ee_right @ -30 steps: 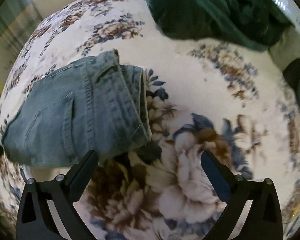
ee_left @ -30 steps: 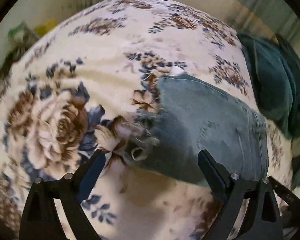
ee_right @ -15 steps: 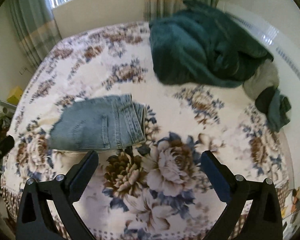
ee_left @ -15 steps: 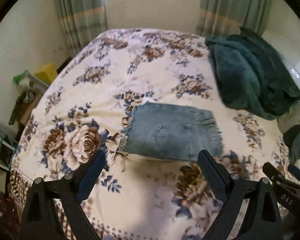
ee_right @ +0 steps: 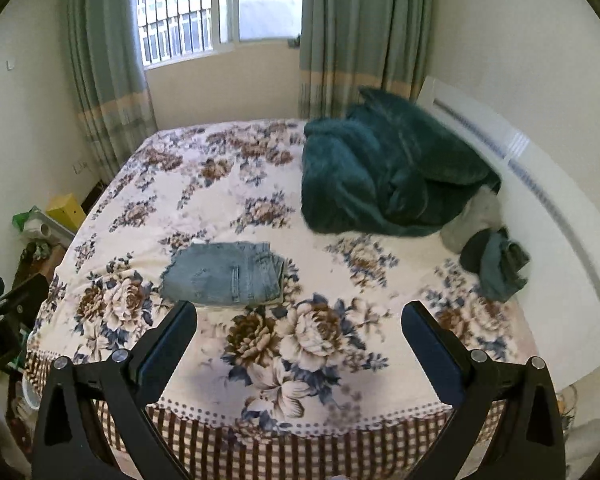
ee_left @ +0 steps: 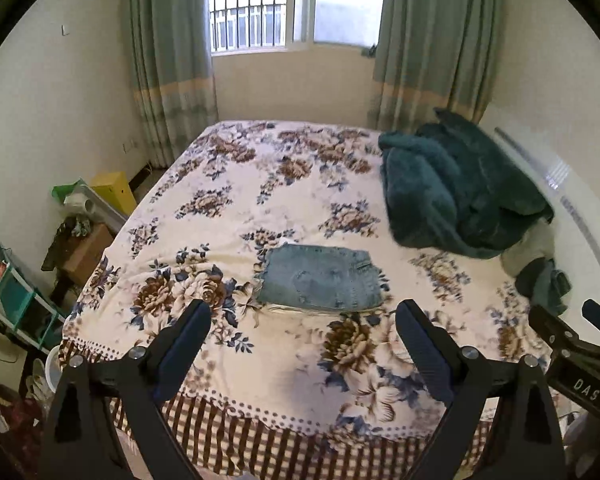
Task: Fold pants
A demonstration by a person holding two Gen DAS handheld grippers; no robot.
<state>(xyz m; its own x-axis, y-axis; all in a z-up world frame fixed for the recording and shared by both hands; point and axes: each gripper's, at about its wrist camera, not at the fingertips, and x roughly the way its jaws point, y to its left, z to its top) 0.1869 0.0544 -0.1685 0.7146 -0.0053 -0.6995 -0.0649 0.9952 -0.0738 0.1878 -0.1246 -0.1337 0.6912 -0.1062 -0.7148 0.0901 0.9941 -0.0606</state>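
The blue denim pants (ee_left: 320, 278) lie folded into a small flat rectangle on the floral bedspread (ee_left: 284, 184), near the bed's front edge; they also show in the right wrist view (ee_right: 224, 274). My left gripper (ee_left: 302, 334) is open and empty, held well back from the bed and above its near edge. My right gripper (ee_right: 298, 338) is open and empty too, equally far back. The right gripper's body (ee_left: 576, 356) shows at the right edge of the left wrist view.
A dark green blanket (ee_left: 460, 196) is heaped at the bed's far right, with small dark clothes (ee_right: 494, 264) beside it. Boxes and a shelf (ee_left: 16, 292) stand left of the bed. A window with curtains (ee_left: 296, 4) is behind.
Both grippers have pulled far back and up from the pants. The view has widened from a close look at the denim to the whole bed and room. The pants have not moved.
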